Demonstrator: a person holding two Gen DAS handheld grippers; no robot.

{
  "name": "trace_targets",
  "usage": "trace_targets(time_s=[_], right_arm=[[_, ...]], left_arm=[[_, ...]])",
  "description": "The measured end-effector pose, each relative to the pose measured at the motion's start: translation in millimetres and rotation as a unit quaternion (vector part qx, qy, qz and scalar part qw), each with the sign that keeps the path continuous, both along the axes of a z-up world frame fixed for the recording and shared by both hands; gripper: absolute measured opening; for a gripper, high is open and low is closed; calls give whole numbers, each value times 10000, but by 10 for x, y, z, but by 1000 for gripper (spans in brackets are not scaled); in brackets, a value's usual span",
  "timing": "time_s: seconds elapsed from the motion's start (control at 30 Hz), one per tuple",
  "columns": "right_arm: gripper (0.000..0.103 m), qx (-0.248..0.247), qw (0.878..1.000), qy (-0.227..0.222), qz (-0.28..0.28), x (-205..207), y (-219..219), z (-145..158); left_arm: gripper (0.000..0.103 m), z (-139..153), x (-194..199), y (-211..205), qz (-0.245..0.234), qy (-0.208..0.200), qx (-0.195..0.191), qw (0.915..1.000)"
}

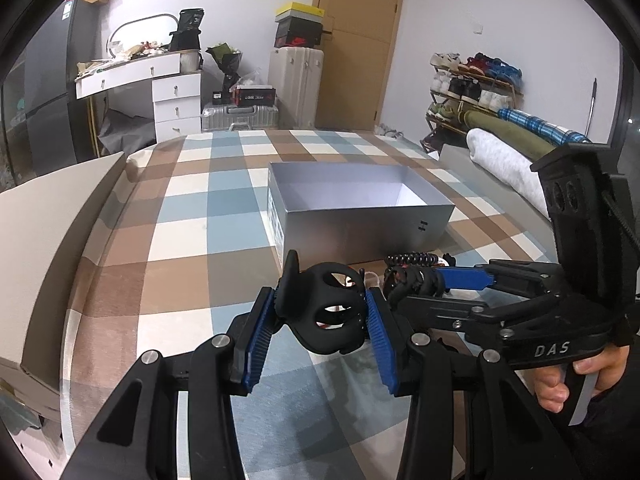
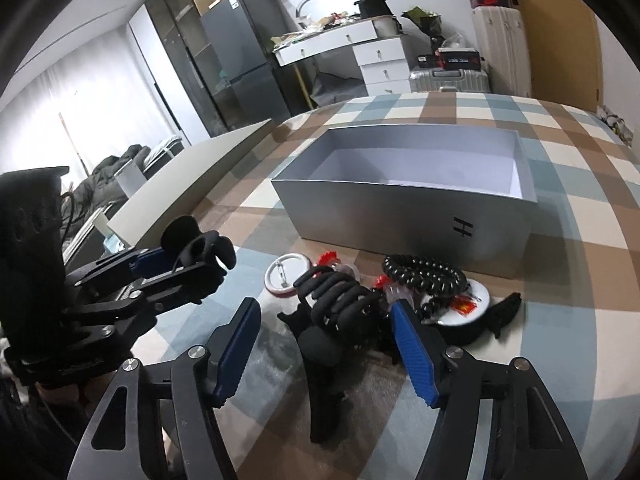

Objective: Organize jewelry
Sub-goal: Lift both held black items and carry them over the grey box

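My left gripper [image 1: 320, 312] is shut on a black hair claw clip [image 1: 324, 308] and holds it above the checked cloth; it also shows in the right wrist view [image 2: 200, 252]. My right gripper [image 2: 324, 316] is open around a second black claw clip [image 2: 340, 300] lying on the cloth. Beside it lie a black beaded bracelet [image 2: 424, 272], a white ring-shaped item [image 2: 286, 276] and red-and-clear pieces [image 2: 328, 260]. An open silver box [image 2: 404, 208] with a white inside stands just behind them, also in the left wrist view [image 1: 360, 216].
The checked cloth [image 1: 192, 216] covers a round table. A beige board [image 1: 52, 232] lies at the left edge. A rolled towel and fabric [image 1: 504, 160] lie at the right. Furniture, suitcases and a shoe rack stand behind.
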State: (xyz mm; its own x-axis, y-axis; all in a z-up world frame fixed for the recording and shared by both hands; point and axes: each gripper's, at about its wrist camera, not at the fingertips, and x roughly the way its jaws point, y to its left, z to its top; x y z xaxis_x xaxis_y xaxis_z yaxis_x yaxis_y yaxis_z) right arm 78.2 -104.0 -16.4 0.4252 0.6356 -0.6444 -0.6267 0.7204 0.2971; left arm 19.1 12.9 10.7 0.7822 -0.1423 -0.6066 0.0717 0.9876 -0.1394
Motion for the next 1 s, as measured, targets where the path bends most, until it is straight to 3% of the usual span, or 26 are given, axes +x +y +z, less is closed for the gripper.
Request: trace_targets(time_s=[0.13,0.2,0.23,0.27,0.53,1.0], right_arm=[[64,-121,9999,-104,-40,16,43,-2],[55,-211,9996,-173,-67,5,55,-2],[44,-304,9993,-198,-71,4,65,-9],[41,-314,9993,-198,-49,5,72,-7],[41,103,9980,-621,-83,-133,-87,248],[41,676,9948,-619,-445,184,-513,545]], left_arm=[[39,-1,3,20,16,-4,-22,10000],[39,-3,0,29,42,-14,-19,10000],[39,-3,3,40,54,-17,-37,10000],[39,-2,0,46,58,-20,-49,10000],[39,55,-9,74,152,-138,-80,9998],[39,128,135,62,221,-236,-124,9994]])
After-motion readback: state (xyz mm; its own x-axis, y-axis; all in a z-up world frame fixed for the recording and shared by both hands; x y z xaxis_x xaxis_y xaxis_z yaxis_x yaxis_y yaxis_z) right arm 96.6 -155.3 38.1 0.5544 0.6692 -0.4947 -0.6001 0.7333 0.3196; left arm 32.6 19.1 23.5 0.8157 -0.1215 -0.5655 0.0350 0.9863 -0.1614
